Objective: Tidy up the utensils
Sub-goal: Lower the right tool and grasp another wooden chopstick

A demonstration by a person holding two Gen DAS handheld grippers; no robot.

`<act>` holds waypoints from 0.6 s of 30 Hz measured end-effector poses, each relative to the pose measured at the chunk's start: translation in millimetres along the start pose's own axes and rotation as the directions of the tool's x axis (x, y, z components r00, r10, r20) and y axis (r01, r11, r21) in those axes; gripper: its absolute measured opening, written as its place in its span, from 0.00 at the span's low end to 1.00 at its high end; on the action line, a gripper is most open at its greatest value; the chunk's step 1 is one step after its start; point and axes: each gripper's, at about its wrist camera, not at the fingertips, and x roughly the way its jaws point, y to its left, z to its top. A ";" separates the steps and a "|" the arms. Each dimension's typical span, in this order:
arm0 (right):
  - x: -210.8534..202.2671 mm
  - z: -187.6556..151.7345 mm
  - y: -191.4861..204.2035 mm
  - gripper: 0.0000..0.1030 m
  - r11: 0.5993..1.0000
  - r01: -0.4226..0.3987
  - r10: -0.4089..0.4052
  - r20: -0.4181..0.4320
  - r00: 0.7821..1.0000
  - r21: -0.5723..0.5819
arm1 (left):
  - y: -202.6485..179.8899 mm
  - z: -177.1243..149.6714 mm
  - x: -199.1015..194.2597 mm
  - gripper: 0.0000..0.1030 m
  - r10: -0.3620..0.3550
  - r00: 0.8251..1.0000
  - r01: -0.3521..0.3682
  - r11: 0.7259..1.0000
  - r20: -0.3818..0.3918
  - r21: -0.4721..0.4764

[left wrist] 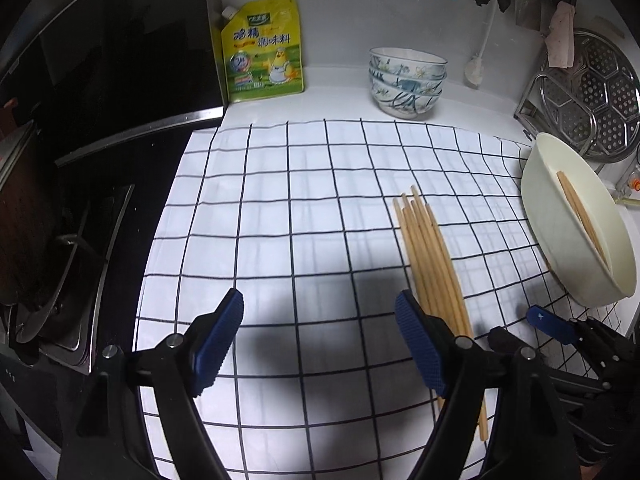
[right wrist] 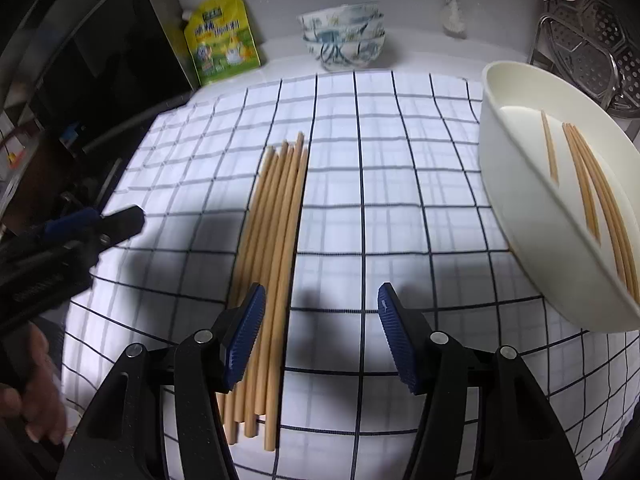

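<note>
My left hand-held gripper [left wrist: 320, 344] hangs with its blue pads spread wide and nothing between them, the bundle of pale wooden chopsticks [left wrist: 434, 276] lying on the white black-checked cloth [left wrist: 280, 208] just past its right pad. My right hand-held gripper [right wrist: 320, 336] is spread too and holds nothing, with that bundle [right wrist: 276, 248] running under its left pad. Ahead to its right, the tilted cream oval plastic tub [right wrist: 532, 216] holds more chopsticks [right wrist: 600, 208].

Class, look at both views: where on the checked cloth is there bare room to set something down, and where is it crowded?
Bare cloth lies left of the bundle of wooden chopsticks, towards the black stove, and behind it up to the stacked floral bowls and yellow seasoning pouch. A narrower strip runs between the bundle and the cream oval tray. The right edge is crowded: tray and steel steamer rack.
</note>
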 end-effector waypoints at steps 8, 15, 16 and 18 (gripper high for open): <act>11.5 -6.9 1.9 0.55 0.999 0.044 -0.044 -0.024 0.999 -0.017 | 0.9 -4.2 6.8 0.74 -0.018 1.000 0.018 1.000 -0.007 0.000; 13.4 -9.1 3.4 0.55 0.998 0.053 -0.054 -0.027 0.998 -0.044 | -4.6 -5.4 12.8 0.74 -0.026 1.000 0.026 1.000 -0.018 0.007; 13.4 -9.3 3.9 0.55 0.997 0.054 -0.055 -0.027 0.998 -0.050 | -4.5 -5.6 13.0 0.74 -0.026 1.000 0.026 1.000 -0.018 0.007; 13.7 -9.2 4.4 0.55 0.997 0.052 -0.054 -0.029 0.998 -0.056 | -5.2 -5.7 12.7 0.74 -0.025 1.000 0.026 1.000 -0.016 0.004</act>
